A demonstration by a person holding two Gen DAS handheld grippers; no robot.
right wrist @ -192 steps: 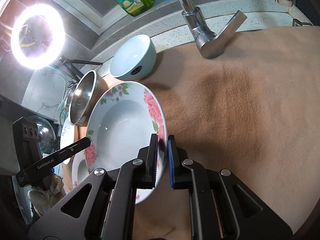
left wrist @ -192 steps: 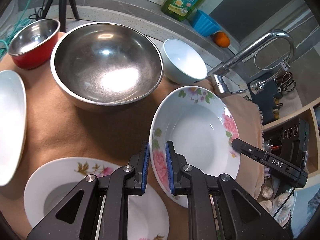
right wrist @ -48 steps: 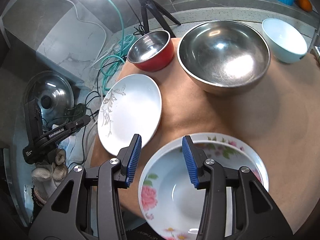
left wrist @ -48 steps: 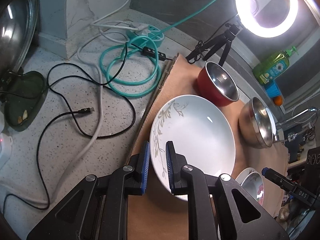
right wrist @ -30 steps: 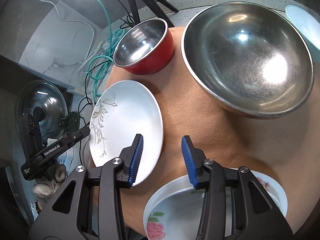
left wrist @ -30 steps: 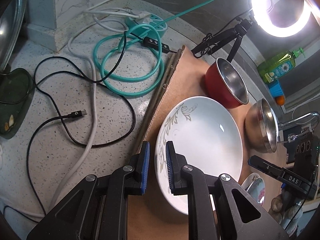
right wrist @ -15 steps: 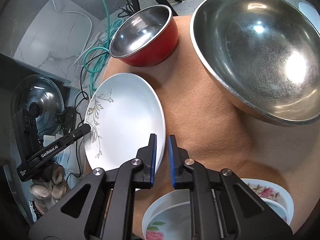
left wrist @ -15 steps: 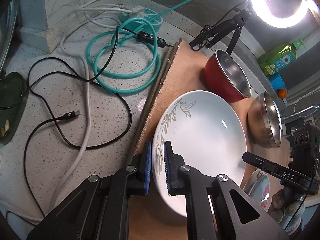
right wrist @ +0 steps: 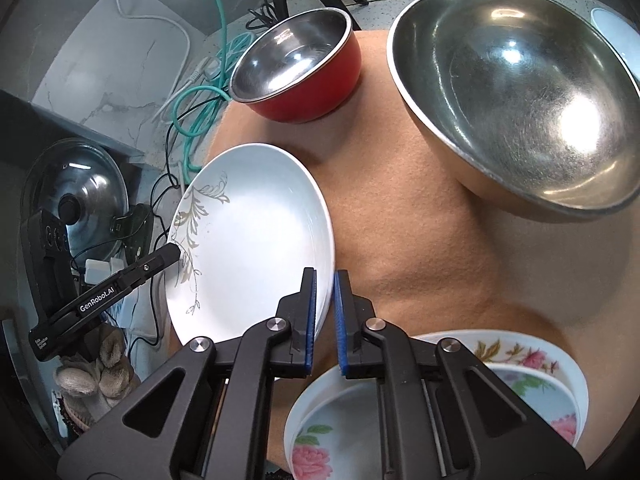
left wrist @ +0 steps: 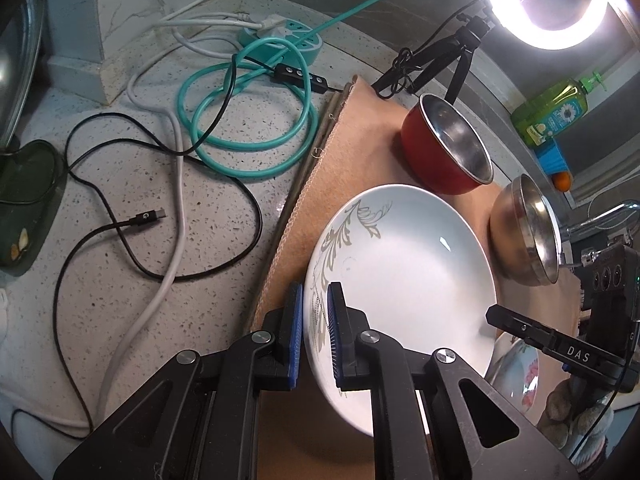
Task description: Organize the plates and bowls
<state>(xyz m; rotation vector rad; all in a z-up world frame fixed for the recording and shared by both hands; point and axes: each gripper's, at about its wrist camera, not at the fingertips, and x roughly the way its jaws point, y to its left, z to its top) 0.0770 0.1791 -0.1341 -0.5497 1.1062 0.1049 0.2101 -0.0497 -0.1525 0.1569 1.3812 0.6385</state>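
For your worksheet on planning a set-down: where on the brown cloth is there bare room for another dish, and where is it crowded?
Bare cloth lies between the white plate, the big steel bowl and the flowered plates. A smaller strip runs along the cloth's edge beside the red bowl. The counter left of the cloth is crowded with cables.

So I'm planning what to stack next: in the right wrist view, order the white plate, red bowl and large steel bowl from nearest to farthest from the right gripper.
1. White plate: its rim is clamped in the right gripper.
2. Red bowl and large steel bowl: too close to call; red far left, steel far right.
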